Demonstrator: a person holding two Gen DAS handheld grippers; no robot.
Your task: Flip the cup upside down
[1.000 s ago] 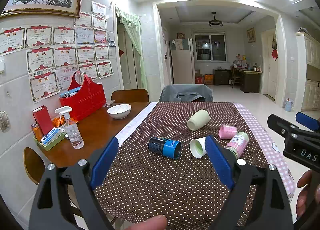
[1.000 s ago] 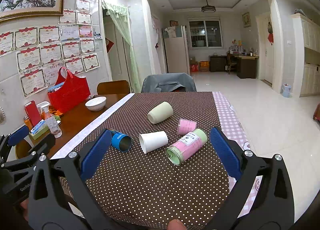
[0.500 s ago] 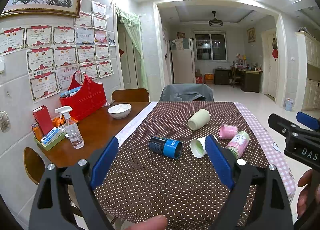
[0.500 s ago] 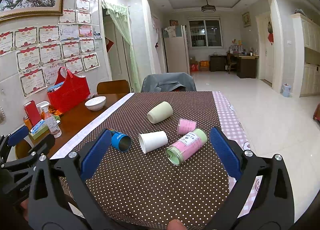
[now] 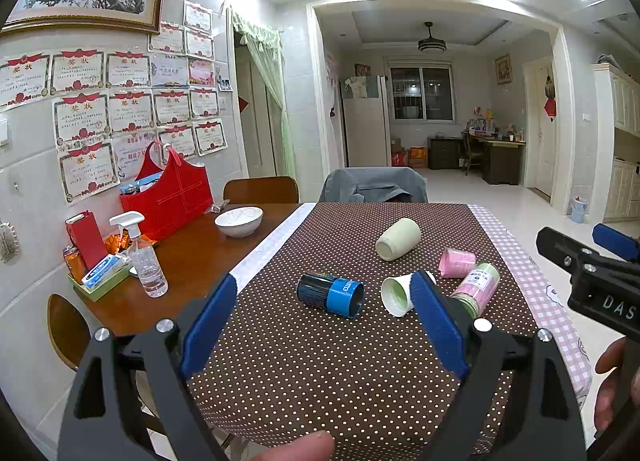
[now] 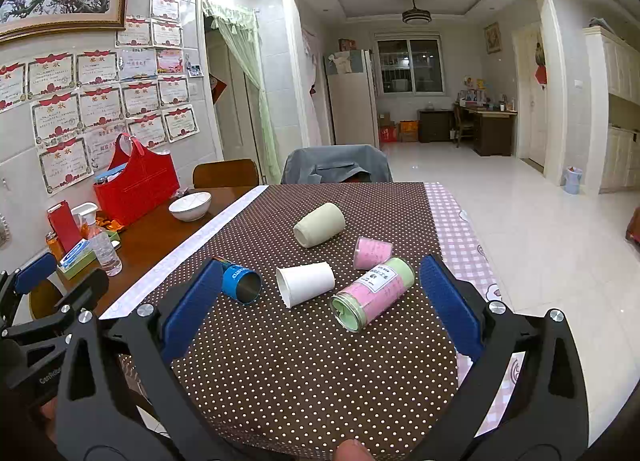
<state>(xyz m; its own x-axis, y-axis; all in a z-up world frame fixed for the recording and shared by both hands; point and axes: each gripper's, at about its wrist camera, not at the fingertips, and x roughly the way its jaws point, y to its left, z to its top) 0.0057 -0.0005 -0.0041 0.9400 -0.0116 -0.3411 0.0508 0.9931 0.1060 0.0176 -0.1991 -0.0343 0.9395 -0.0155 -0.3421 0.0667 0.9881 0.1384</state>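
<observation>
Several cups lie on their sides on the brown dotted tablecloth (image 5: 320,361): a blue and black cup (image 5: 330,294) (image 6: 240,284), a white paper cup (image 5: 398,295) (image 6: 306,283), a pale green cup (image 5: 398,239) (image 6: 319,225), a small pink cup (image 5: 457,262) (image 6: 373,253) and a pink and green jar-like cup (image 5: 478,285) (image 6: 373,293). My left gripper (image 5: 324,325) is open and empty, held above the near table edge. My right gripper (image 6: 320,301) is open and empty, to the right of the left one.
A white bowl (image 5: 239,221), a spray bottle (image 5: 142,257), a red bag (image 5: 168,193) and a tray of small items (image 5: 100,273) stand on the bare wood at the left. Chairs (image 5: 374,185) stand at the far end. The pink checked cloth edge (image 5: 552,301) hangs right.
</observation>
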